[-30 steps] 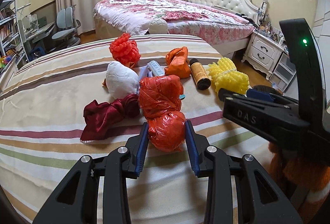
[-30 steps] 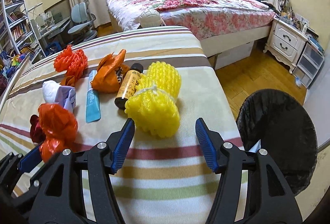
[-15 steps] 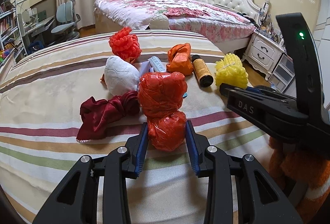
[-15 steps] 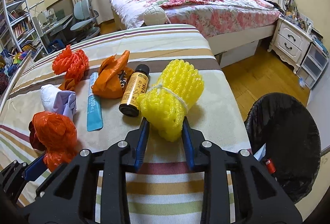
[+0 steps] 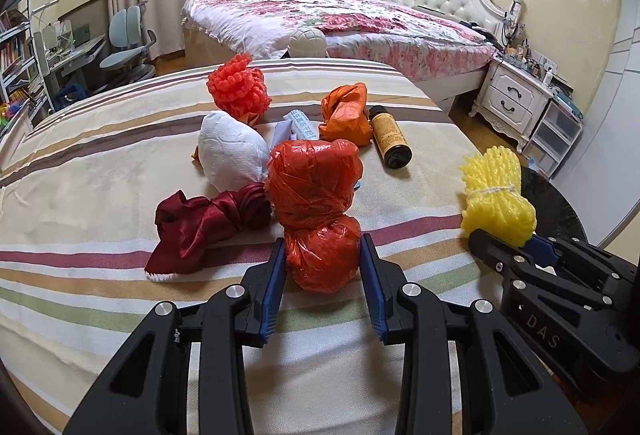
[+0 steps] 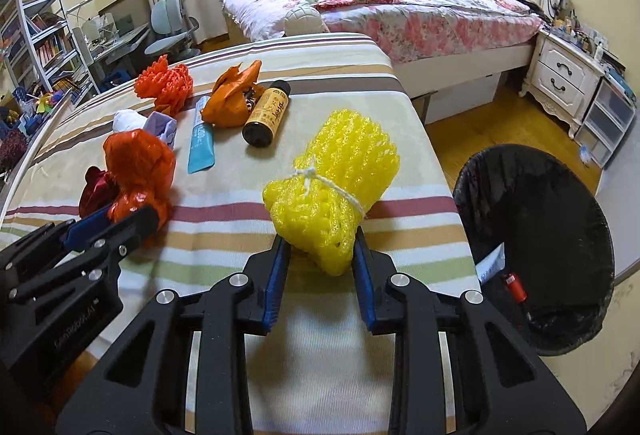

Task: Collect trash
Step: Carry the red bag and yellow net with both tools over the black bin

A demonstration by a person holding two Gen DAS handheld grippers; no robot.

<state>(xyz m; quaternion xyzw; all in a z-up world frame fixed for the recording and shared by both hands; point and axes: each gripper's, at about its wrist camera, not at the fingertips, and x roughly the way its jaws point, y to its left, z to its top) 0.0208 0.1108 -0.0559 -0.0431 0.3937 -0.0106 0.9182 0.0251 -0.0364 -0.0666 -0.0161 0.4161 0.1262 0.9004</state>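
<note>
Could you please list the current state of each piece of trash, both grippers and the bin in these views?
left gripper: shut on the red plastic bag bundle.
red plastic bag bundle: knotted, clamped, on the striped cloth.
right gripper: shut on the yellow foam net.
yellow foam net: string-tied, clamped.
brown bottle: lying down, capped.
blue tube: lying flat.
bin: open, black-lined, some trash inside.

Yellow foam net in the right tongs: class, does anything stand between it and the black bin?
Nothing visible does. The yellow foam net sits near the table edge, and the black bin stands open just beyond that edge.
</note>
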